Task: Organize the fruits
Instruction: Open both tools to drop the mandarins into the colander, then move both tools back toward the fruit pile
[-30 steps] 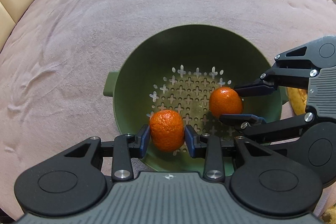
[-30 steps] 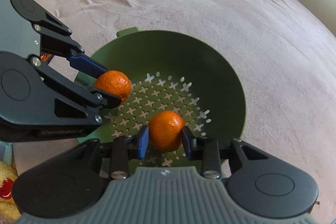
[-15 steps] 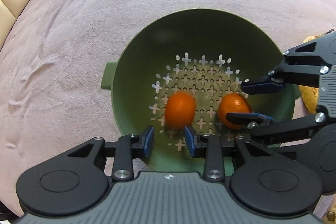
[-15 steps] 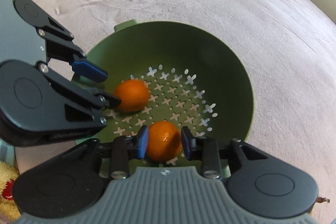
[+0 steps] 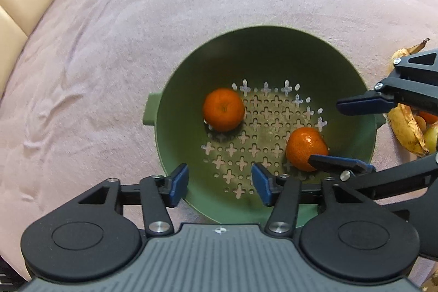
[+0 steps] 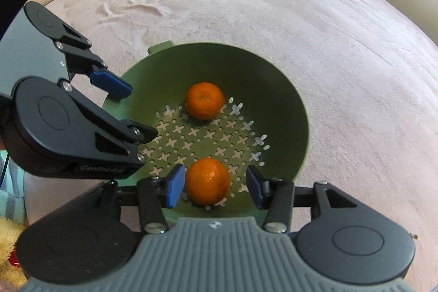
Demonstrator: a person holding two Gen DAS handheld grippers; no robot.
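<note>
Left wrist view: a round dark green plastic colander with cross-shaped holes in its floor is seen from above, set on a pale pink, soft cloth-covered surface. Two round orange mandarins lie inside on the perforated floor. The first mandarin sits toward the left of the floor, well clear of the left tool, whose blue pads stand apart over the near rim with nothing between them. A second ago this fruit was clamped between those pads; it has since been let go and now rests deeper in the colander, and the jaws are opening. The second mandarin lies toward the right of the floor, between the fingers of the right tool, which enters from the right edge; one finger crosses in front of the fruit. Beyond the colander's right rim, a spotted yellow banana and other fruit are partly seen.

In the right wrist view, the second mandarin is seen between the blue pads of the right tool. The left pad sits just beside the fruit and the right pad is clearly apart from it, so it is released, where a second earlier it was gripped; these jaws are opening too. The first mandarin lies farther off, and the left tool reaches in from the left over the colander.
</note>
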